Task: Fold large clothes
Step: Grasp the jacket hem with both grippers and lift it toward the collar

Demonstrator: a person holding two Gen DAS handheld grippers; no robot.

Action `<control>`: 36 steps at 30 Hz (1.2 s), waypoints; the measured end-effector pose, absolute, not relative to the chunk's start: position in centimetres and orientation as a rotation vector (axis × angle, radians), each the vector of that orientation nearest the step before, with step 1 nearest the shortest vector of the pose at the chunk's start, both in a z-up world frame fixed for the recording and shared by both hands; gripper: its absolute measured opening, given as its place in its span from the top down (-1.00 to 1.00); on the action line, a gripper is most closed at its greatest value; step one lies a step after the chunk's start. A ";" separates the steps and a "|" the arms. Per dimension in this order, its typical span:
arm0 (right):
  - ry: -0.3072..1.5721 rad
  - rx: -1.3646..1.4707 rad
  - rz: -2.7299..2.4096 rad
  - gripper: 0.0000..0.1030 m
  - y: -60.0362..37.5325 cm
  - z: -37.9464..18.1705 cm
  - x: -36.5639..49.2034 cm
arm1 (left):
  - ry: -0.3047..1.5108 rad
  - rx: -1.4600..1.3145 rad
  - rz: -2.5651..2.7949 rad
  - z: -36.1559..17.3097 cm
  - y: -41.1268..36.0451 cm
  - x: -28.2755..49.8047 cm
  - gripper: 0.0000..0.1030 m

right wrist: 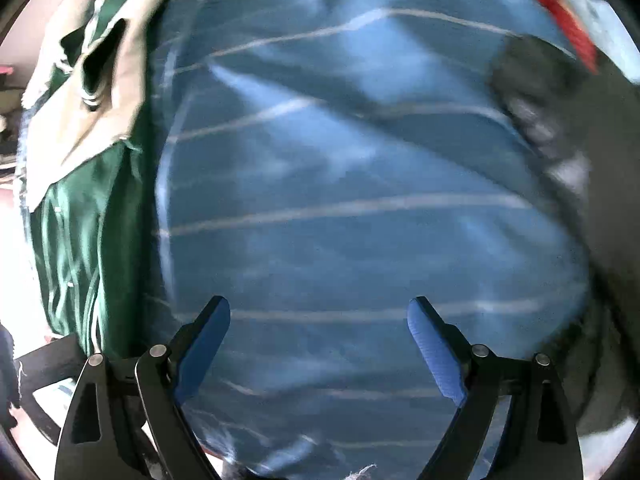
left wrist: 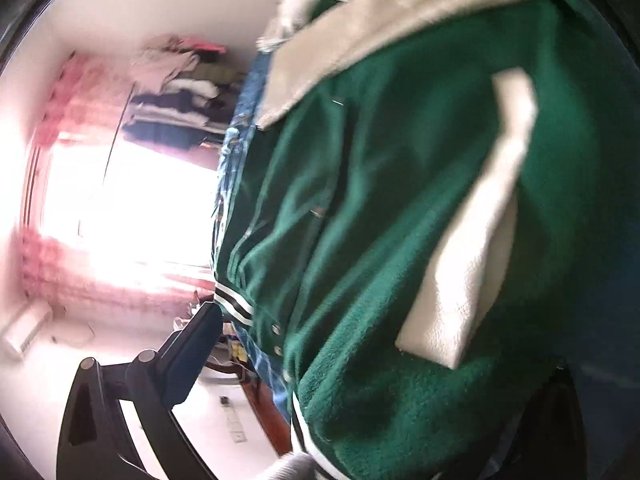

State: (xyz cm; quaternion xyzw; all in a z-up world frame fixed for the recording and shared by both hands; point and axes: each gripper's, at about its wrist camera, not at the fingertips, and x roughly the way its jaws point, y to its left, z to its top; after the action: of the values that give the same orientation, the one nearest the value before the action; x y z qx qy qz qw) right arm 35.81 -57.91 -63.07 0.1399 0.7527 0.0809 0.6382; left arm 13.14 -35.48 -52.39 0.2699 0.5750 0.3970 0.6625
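A green varsity jacket with cream sleeves and striped cuffs fills most of the left wrist view, very close to the camera. My left gripper stands wide. Its left finger shows a bare blue pad beside the jacket's hem, while the other finger is hidden under the green cloth. In the right wrist view the same jacket lies at the left edge of a bed. My right gripper points down over the blue striped bedspread, open, with nothing between its pads.
A dark grey garment and a red item lie at the bed's upper right. Beyond the bed are a bright window with pink curtains, a rack of stacked clothes and a wall air conditioner.
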 end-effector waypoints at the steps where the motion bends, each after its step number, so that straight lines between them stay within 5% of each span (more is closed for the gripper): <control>1: 1.698 0.357 0.240 -0.78 -57.5 -63.2 37.0 | 1.288 0.598 0.897 -51.8 -35.3 13.2 -0.97; 3: 1.637 0.456 0.377 -0.78 -55.9 -63.9 40.0 | 1.272 0.545 0.866 -50.6 -34.9 13.2 -0.63; 5: 1.586 0.568 0.487 -0.78 -54.5 -64.7 43.3 | 1.268 0.471 0.798 -49.6 -34.7 13.0 0.25; 8: 1.536 0.736 0.592 -0.78 -53.1 -66.2 47.7 | 1.269 0.413 0.731 -48.4 -34.5 12.8 0.55; 16: 1.561 1.071 0.650 -0.92 -47.8 -72.1 53.5 | 1.284 0.344 0.629 -47.1 -33.7 12.9 0.65; 18: 1.559 1.098 0.613 -0.59 -47.7 -71.9 53.9 | 1.281 0.315 0.619 -46.5 -32.8 13.0 0.66; 19: 1.565 1.120 0.581 0.16 -47.7 -71.7 54.1 | 1.280 0.296 0.617 -46.1 -32.5 12.9 0.67; 21: 1.558 1.120 0.539 0.39 -47.8 -70.4 54.0 | 1.279 0.254 0.598 -45.3 -31.3 12.7 0.68; 29: 1.505 0.897 0.505 0.49 -43.7 -56.3 55.9 | 1.275 0.033 0.475 -39.9 -23.1 11.9 0.69; 36: 1.514 0.666 0.575 0.49 -28.8 -47.0 57.2 | 1.291 -0.221 0.452 -37.4 -10.1 11.5 0.69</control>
State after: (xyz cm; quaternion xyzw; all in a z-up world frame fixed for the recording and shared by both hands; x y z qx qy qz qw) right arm 57.17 -28.84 -47.02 0.2921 0.6638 0.2520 0.6407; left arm 11.49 -10.15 -37.44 -0.1018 0.5953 0.2082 0.7694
